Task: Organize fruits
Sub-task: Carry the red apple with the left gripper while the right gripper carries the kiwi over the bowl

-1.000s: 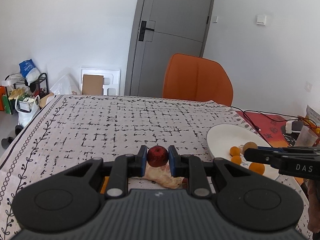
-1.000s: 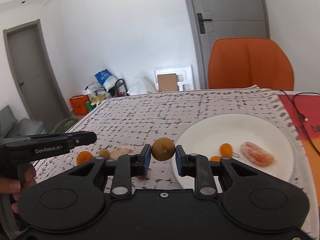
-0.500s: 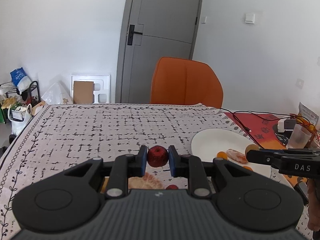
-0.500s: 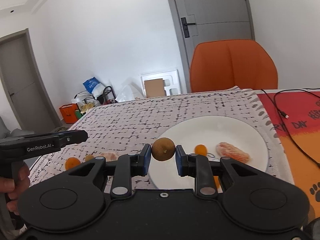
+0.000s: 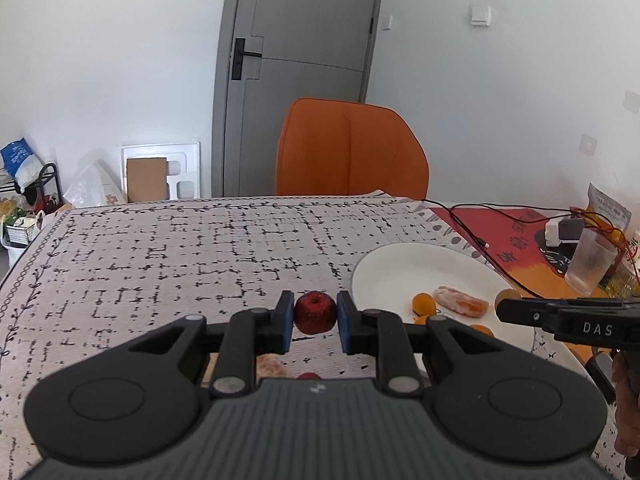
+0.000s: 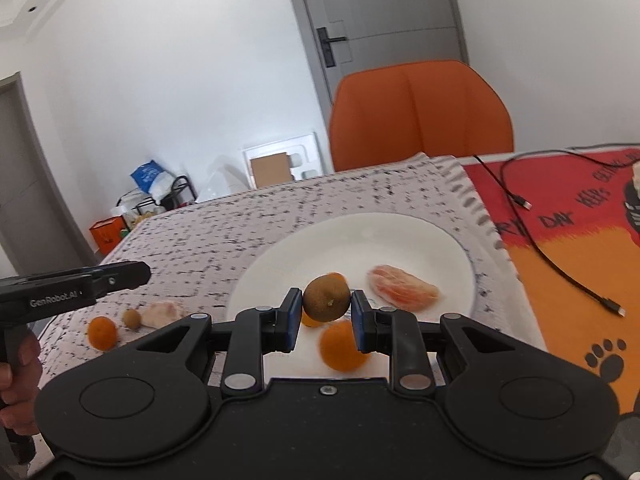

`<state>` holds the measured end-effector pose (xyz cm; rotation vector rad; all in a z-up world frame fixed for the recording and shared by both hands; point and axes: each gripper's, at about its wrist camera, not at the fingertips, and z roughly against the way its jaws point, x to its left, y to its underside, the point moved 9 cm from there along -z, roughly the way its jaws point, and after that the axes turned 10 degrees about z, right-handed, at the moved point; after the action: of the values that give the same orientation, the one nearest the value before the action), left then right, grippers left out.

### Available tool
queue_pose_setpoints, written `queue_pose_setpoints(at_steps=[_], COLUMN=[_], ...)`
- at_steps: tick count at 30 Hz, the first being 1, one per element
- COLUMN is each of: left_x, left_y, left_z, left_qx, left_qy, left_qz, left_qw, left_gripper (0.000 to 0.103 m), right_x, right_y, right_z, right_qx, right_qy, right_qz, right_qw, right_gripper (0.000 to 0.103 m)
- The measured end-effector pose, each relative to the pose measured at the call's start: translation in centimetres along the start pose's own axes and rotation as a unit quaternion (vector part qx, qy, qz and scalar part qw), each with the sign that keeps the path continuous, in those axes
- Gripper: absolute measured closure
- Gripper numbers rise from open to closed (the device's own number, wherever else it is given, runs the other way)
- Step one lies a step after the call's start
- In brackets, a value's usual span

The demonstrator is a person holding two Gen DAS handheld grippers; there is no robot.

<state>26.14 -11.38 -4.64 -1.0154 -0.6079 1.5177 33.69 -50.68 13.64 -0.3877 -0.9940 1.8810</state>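
Fruit sits in both of my tools. My left tool is clenched on a small dark red apple-like fruit, its blue pads pressing on either side, and it hangs above the patterned cloth of the counter, just left of the white plate. My right tool is clamped on a small round brown fruit, held over the near part of that plate.

On the plate lie a peeled citrus segment, a small orange fruit close under my right tool, and another orange one mostly hidden behind the brown fruit. The right wrist view is somewhat blurred, so I cannot tell finer detail there.

Off the plate, on the cloth to its left, I see a small orange fruit, a little brown fruit just beside it, and a pale peeled piece next to that. In the left wrist view another peeled segment and a bit of something red show under my left tool, partly covered by its body.

Beyond the cloth's right edge lies a red and orange mat with a black cable across it, and a clear plastic cup stands farther right. An orange chair stands at the far side of the counter, before a grey door.
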Motion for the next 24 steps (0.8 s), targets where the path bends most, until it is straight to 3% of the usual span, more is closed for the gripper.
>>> queue_pose_setpoints(at_steps=[12,24], left_x=[-2.7,-4.9], left_y=[0.4,1.4], left_z=[-1.8,-3.5], left_qx=[0.015,0.034], left_qy=[0.016,0.033], left_qz=[-0.023,-0.035], left_qw=[0.9995,0.9983], left_gripper=[0.082,0.082], right_x=[-3.0,-3.4], right_y=[2.0,2.1], right_z=[-1.4,-1.2], right_qx=[0.020,0.015], right_qy=[0.027,0.021], right_qz=[-0.022,-0.025], right_qw=[0.999,0.999], right_gripper=[0.078,0.073])
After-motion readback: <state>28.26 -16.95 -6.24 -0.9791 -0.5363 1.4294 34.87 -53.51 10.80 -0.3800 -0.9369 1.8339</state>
